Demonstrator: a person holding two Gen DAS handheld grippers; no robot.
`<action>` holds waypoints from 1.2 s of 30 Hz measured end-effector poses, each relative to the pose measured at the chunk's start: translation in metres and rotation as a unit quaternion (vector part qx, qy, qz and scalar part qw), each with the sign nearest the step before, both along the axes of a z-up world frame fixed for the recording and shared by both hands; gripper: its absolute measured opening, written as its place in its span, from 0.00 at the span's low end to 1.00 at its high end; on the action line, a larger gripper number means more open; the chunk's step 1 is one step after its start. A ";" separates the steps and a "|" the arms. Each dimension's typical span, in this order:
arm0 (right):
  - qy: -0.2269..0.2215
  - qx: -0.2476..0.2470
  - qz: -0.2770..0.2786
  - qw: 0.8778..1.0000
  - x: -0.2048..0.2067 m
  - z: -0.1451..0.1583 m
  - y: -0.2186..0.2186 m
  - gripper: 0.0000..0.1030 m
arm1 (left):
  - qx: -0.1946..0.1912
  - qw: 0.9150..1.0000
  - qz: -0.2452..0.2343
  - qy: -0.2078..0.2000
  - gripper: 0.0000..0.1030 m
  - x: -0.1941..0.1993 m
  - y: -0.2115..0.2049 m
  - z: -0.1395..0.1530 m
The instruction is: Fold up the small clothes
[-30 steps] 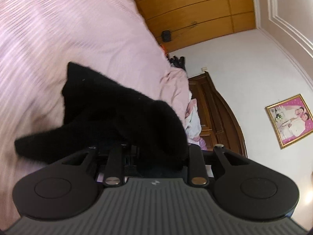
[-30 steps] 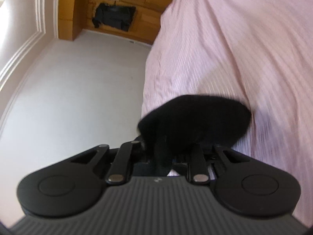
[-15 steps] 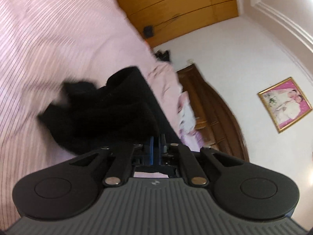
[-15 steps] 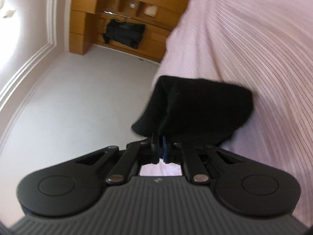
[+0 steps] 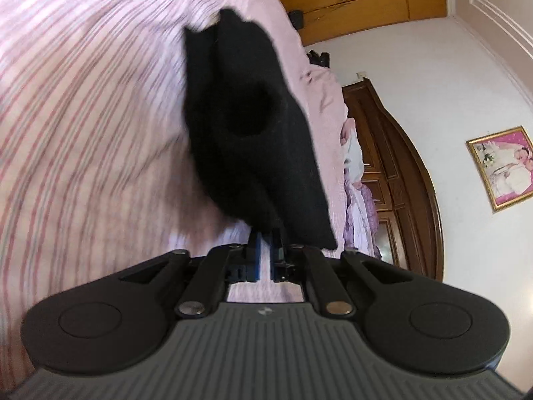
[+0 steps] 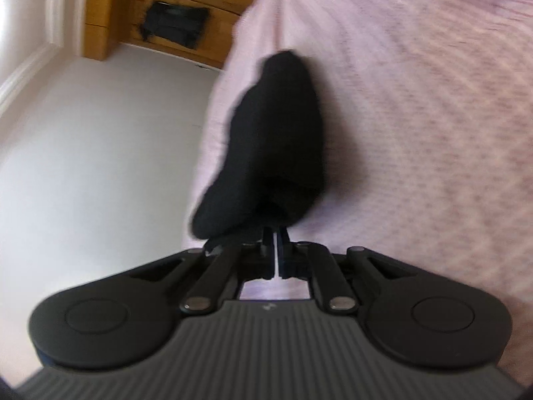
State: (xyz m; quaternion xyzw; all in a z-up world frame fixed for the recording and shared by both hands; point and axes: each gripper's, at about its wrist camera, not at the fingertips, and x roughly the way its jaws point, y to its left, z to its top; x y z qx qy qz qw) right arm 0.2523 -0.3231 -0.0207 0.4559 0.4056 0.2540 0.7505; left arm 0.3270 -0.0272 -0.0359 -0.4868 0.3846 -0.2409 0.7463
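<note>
We had one bed under us, its pink striped sheet [image 5: 100,106] filling the left wrist view from nine round to twelve o'clock and the right wrist view [image 6: 416,100] from twelve to four. On it lay the task's thing, a small black knitted garment [image 5: 246,126]; it may have been a sock or a small pair of shorts, we could not tell which. In the left view it stretched from the jaws toward twelve o'clock, a round opening showing in its middle. In the right view the same dark cloth [image 6: 276,140] ran up toward twelve, near the mattress edge.

We had two grippers. The left gripper [image 5: 264,240] had its jaws drawn narrow, pinching the near hem of the garment. The right gripper [image 6: 275,236] was likewise nearly closed, clamped on its own end of the cloth.

We judged the step in hand to be laying the garment out flat on the sheet, both ends held. The next move called for lowering it until it rested, tension kept so it lay smooth, then carrying one end over the other.

Beyond the bed we counted one framed picture [image 5: 503,166] at three o'clock.
</note>
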 end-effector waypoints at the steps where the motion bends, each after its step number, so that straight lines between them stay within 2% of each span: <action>1: 0.006 0.011 -0.004 1.000 0.000 -0.002 -0.006 0.07 | -0.002 1.000 0.004 0.003 0.05 -0.005 0.002 -0.003; 3: 0.005 0.034 -0.007 0.999 0.001 0.000 -0.016 0.08 | -0.011 1.000 0.010 0.011 0.12 -0.006 0.007 -0.007; 4: -0.001 0.041 -0.005 0.999 0.003 0.002 -0.020 0.09 | -0.024 0.999 0.013 0.017 0.32 -0.008 0.012 -0.009; 5: -0.004 0.044 -0.004 0.999 0.005 0.003 -0.022 0.19 | -0.040 0.999 0.017 0.017 0.60 -0.011 0.018 -0.011; 6: -0.005 0.046 -0.008 0.999 0.007 0.004 -0.025 0.44 | -0.061 0.998 0.023 0.010 0.70 -0.013 0.025 -0.014; 7: -0.008 0.048 -0.014 0.999 0.006 0.004 -0.027 0.62 | -0.078 0.997 0.026 0.002 0.81 -0.017 0.032 -0.016; 8: -0.011 0.047 -0.018 0.999 0.008 0.005 -0.029 0.86 | -0.088 0.996 0.031 -0.003 0.87 -0.016 0.036 -0.011; 10: -0.016 0.048 -0.022 0.998 0.014 0.004 -0.033 0.86 | -0.080 0.996 0.046 -0.001 0.92 -0.010 0.040 -0.006; 12: -0.017 0.050 -0.023 0.998 0.025 0.005 -0.037 0.86 | -0.057 0.997 0.054 0.004 0.92 0.004 0.039 0.007; 15: -0.011 0.063 -0.008 0.998 0.056 -0.001 -0.031 0.86 | -0.040 0.998 0.051 0.019 0.92 0.037 0.032 0.006; 21: 0.010 0.071 0.033 0.997 0.093 -0.020 -0.006 0.82 | -0.046 0.998 0.039 0.037 0.92 0.078 0.015 -0.004; 24: 0.010 0.084 0.057 0.995 0.112 -0.020 0.009 0.84 | -0.050 0.997 0.035 0.051 0.92 0.102 0.005 -0.010; 28: 0.016 0.086 0.068 0.994 0.112 -0.023 0.025 0.83 | -0.027 0.999 0.010 0.045 0.92 0.109 -0.010 -0.005; 30: 0.021 0.083 0.080 0.993 0.107 -0.022 0.028 0.74 | -0.038 0.998 -0.009 0.045 0.91 0.100 -0.014 -0.009; 32: 0.040 0.087 0.097 0.991 0.103 -0.023 0.030 0.67 | -0.061 0.997 -0.008 0.045 0.91 0.090 -0.013 -0.014; 34: 0.038 0.084 0.096 0.991 0.099 -0.025 0.029 0.65 | -0.072 0.996 0.004 0.049 0.91 0.091 -0.010 -0.017; 36: 0.045 0.102 0.070 0.991 0.105 -0.029 0.027 0.65 | -0.099 0.992 0.026 0.071 0.91 0.103 -0.006 -0.023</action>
